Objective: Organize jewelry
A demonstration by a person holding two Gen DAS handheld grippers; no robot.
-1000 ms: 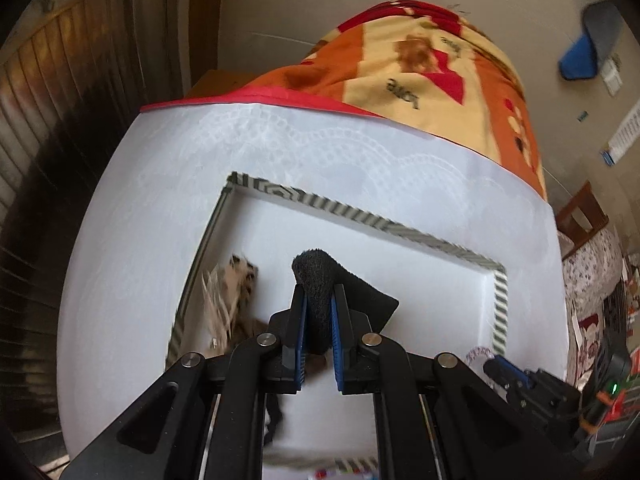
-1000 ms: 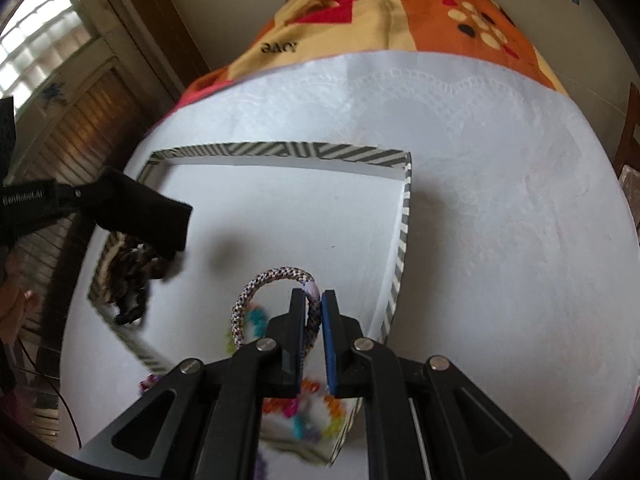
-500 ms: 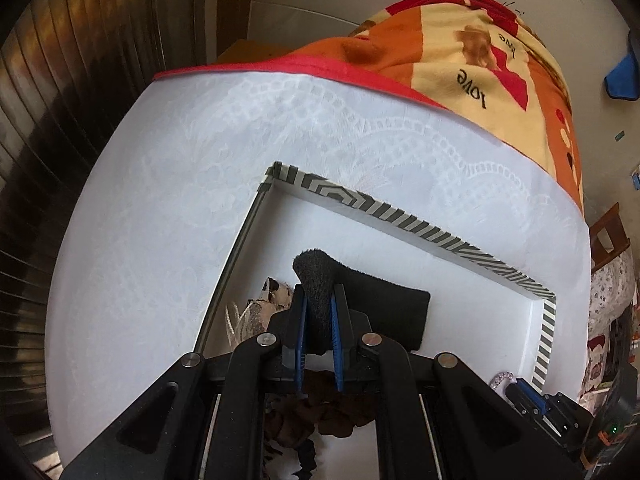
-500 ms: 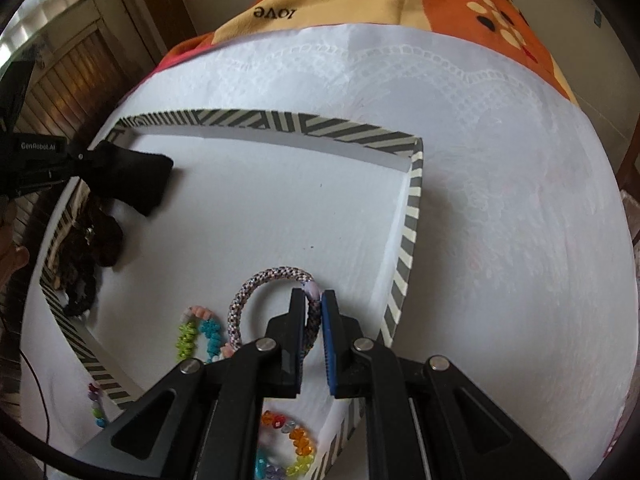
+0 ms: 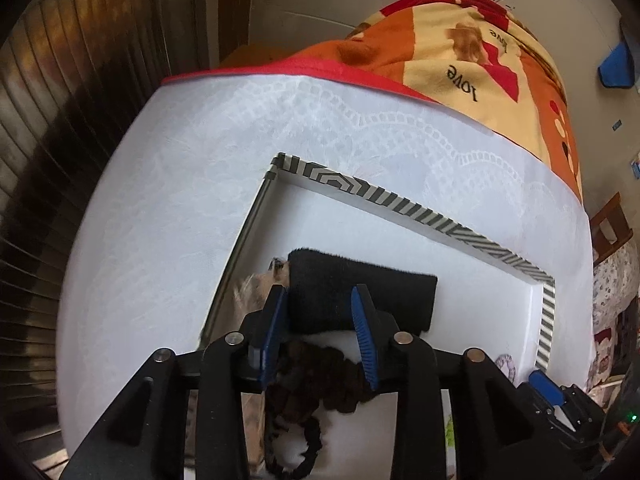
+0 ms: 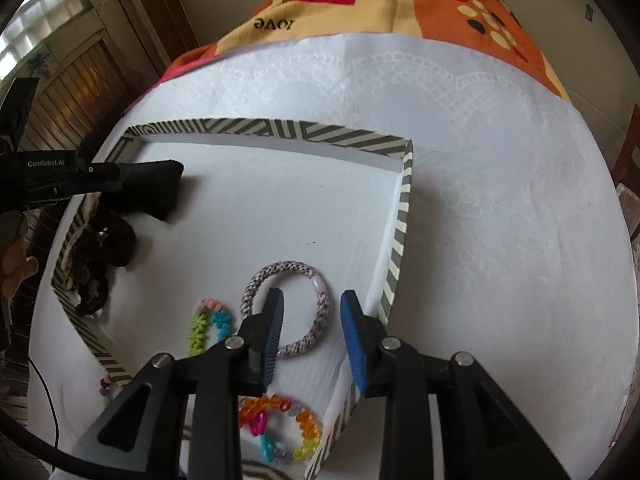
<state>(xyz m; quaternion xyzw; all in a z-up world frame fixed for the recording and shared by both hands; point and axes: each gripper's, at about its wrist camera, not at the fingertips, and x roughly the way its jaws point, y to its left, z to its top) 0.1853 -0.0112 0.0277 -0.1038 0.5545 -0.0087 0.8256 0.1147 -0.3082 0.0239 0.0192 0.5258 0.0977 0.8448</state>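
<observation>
Both of your grippers have just opened: a second ago each was clamped on its piece, and now the jaws stand well apart with nothing gripped. That reads as two placements finished inside the shallow white tray with the grey-and-white striped rim [image 6: 404, 216].

Your left gripper [image 5: 322, 316] has let the black fabric wristband [image 5: 360, 300] drop flat near the tray's left wall; it lies between the spread fingers, beside the dark brown scrunchie [image 5: 316, 372].

Your right gripper [image 6: 310, 332] has released the speckled pink-and-grey braided bracelet [image 6: 286, 308], which rests on the tray floor just ahead of the fingertips, near the right wall, with the green-and-blue beaded bracelet [image 6: 208, 328] to its left.
</observation>
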